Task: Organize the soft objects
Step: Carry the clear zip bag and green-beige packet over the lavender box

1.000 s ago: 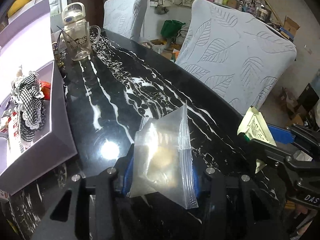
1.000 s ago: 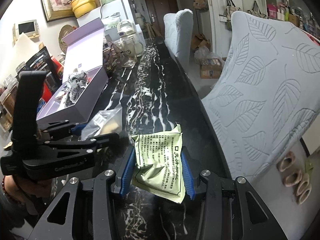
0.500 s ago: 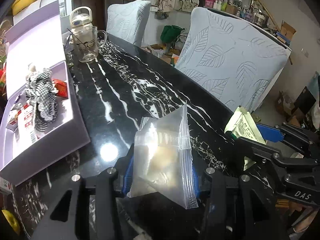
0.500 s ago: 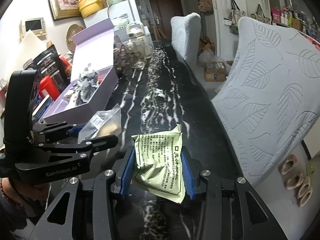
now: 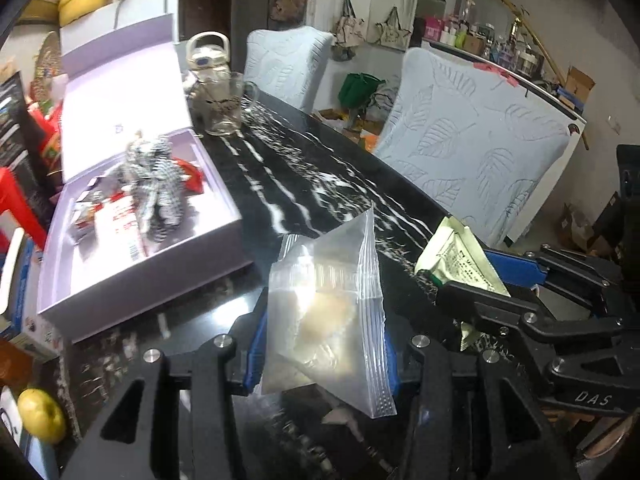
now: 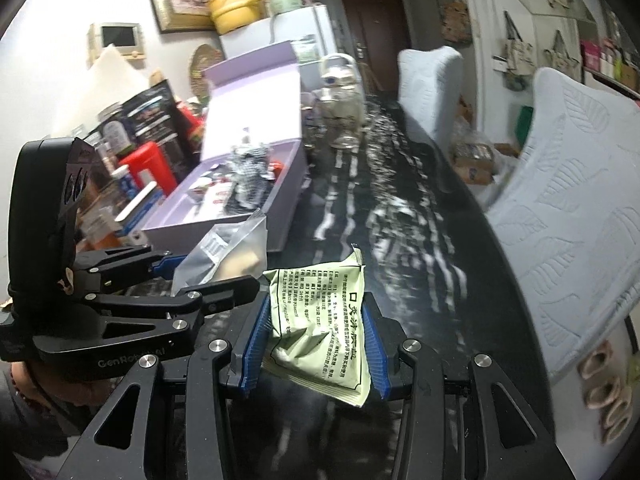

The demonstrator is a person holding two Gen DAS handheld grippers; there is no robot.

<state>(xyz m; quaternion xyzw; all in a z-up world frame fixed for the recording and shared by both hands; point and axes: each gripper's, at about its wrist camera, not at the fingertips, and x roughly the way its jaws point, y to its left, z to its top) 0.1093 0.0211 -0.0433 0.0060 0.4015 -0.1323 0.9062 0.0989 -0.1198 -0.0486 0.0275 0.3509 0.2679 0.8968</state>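
Observation:
My left gripper (image 5: 322, 340) is shut on a clear zip bag (image 5: 326, 316) with a pale soft lump inside, held above the black marble table (image 5: 304, 184). My right gripper (image 6: 314, 344) is shut on a pale green printed sachet (image 6: 320, 324). In the left wrist view the right gripper (image 5: 476, 276) and the green sachet (image 5: 458, 258) show at the right. In the right wrist view the left gripper (image 6: 208, 284) with the zip bag (image 6: 228, 252) shows at the left. An open lilac box (image 5: 132, 216) ahead on the left holds a checked cloth doll (image 5: 158, 184) and packets.
A glass mug (image 5: 224, 104) and a bottle (image 5: 206, 52) stand behind the box. Two leaf-patterned chairs (image 5: 476, 152) line the table's right side. A yellow-green fruit (image 5: 40, 416) lies near left. Clutter (image 6: 144, 132) stands beyond the lilac box (image 6: 240, 184).
Both grippers have risen and moved along the table toward the lilac box, each still holding its packet. The box now looms nearer and more central.

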